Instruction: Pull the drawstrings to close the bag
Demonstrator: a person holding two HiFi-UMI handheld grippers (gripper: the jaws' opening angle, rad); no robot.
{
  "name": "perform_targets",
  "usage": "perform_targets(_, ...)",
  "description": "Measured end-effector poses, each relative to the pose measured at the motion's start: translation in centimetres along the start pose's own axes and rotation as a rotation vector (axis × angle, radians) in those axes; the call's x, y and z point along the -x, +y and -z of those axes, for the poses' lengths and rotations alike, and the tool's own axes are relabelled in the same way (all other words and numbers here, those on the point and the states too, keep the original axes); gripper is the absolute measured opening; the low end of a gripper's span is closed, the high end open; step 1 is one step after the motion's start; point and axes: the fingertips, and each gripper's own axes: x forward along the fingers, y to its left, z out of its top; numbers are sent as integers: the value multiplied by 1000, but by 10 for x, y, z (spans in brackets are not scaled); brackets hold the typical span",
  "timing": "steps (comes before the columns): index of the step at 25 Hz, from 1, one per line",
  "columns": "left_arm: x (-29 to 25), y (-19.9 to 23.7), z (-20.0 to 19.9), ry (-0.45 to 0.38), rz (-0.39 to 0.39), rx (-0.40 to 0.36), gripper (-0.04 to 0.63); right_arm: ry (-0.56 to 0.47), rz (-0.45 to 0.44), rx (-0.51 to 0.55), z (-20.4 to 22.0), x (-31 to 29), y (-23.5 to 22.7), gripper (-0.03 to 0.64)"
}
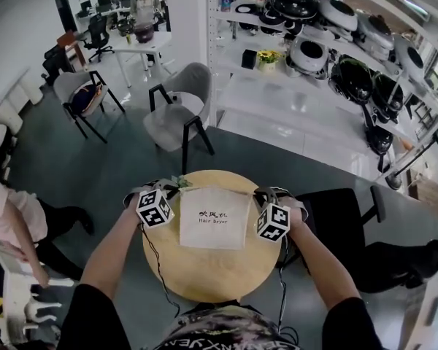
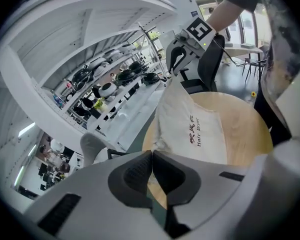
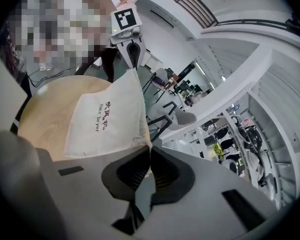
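Observation:
A white cloth bag [image 1: 214, 217] printed "Hair Dryer" is held between my two grippers over the round wooden table [image 1: 204, 275]. My left gripper [image 1: 177, 188] is shut on the bag's top left corner, and my right gripper [image 1: 258, 193] is shut on the top right corner. In the left gripper view the bag [image 2: 195, 129] runs from the closed jaws of the left gripper [image 2: 152, 154] up to the right gripper [image 2: 177, 59]. The right gripper view mirrors this: the bag [image 3: 107, 119] stretches from the right gripper [image 3: 150, 151] to the left gripper [image 3: 131, 49]. The drawstrings themselves are hidden at the jaws.
A grey chair [image 1: 177, 111] stands beyond the table and a black chair [image 1: 343, 217] at its right. Shelves of round appliances [image 1: 336, 42] fill the back right. A person [image 1: 14, 217] is at the left edge.

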Motion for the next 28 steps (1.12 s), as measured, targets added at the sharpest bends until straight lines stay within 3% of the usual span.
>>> perform_targets(17, 92, 141, -60, -41, -279, -79, 20, -65, 274, 102, -66, 68, -147, 5)
perform_targets(28, 151, 210, -96, -61, -411, -134, 20, -97, 416, 150, -106, 116, -220, 5)
